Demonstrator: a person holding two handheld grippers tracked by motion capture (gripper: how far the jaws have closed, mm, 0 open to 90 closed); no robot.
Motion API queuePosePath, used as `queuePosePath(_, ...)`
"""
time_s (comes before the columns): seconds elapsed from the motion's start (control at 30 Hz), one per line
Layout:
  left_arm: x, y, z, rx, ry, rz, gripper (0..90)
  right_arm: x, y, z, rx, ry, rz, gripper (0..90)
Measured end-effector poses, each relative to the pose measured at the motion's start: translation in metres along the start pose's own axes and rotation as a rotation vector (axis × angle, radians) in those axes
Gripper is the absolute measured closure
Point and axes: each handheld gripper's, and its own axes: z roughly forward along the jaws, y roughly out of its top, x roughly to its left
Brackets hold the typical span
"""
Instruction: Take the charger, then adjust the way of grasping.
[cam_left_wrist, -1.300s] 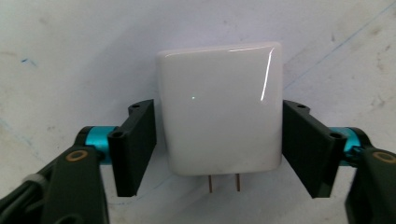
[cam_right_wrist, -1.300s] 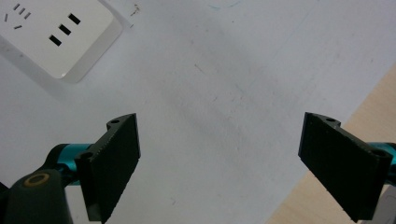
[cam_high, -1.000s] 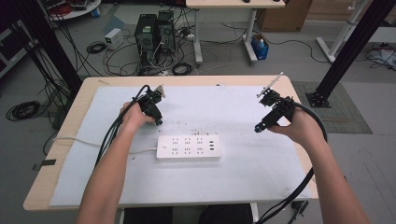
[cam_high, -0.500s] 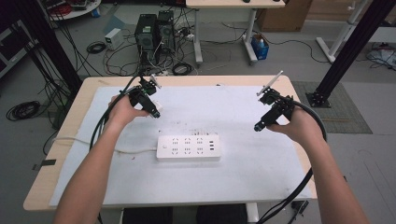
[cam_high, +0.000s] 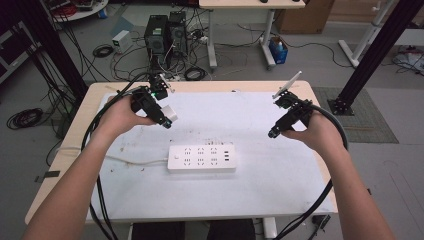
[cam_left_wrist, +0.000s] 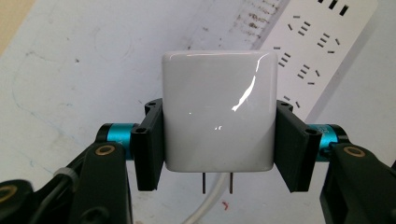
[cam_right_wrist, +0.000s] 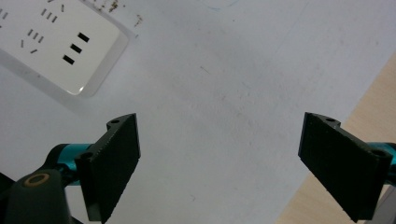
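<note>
Left gripper (cam_left_wrist: 218, 140) we see clamped on a white charger (cam_left_wrist: 218, 109), power strip (cam_left_wrist: 322, 44) beyond it; right gripper (cam_right_wrist: 243, 158) gapes wide, strip off its left.

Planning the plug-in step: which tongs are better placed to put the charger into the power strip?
Probably left: the left tongs already clamp the white charger, prongs free, power strip nearby. The right tongs are open, empty.
</note>
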Motion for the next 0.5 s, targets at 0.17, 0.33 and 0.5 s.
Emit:
queuePosePath(0.17,-0.014,0.001,-0.001,-0.072,-0.036,0.067,42.5,0.003,0.005,-0.009,-0.021,0.041,0.049,12.3)
queuePosePath(0.33,-0.031,0.007,0.003,-0.216,-0.070,0.172,42.6,0.004,0.011,-0.018,-0.066,0.195,0.174,17.8)
queuePosePath(0.5,-0.048,0.015,0.014,-0.358,-0.114,0.262,42.6,0.015,0.018,-0.023,-0.091,0.295,0.218,17.9)
